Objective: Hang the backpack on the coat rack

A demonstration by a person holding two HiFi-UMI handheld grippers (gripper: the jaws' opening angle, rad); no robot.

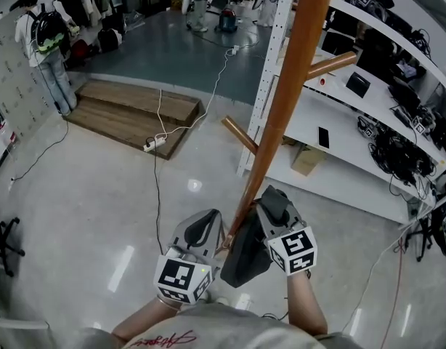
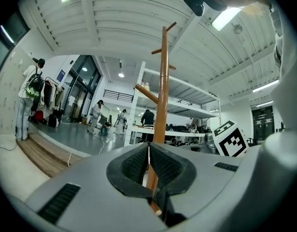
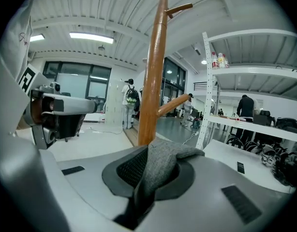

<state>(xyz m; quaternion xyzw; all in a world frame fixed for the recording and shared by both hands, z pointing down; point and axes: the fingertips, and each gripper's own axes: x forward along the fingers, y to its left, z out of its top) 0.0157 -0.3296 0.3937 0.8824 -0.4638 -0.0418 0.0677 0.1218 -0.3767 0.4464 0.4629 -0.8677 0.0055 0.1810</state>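
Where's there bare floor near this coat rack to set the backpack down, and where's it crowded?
The pale floor left of the coat rack is bare, bordered by the wooden platform and the white power strip with its cable. Right of the rack it is crowded: the white shelving stands close, with a cardboard box beneath.

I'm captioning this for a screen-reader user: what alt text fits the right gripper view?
The right tool is shut on a fold of grey backpack fabric, close in front of the tall wooden coat rack with its angled pegs. White shelving stands to the right.
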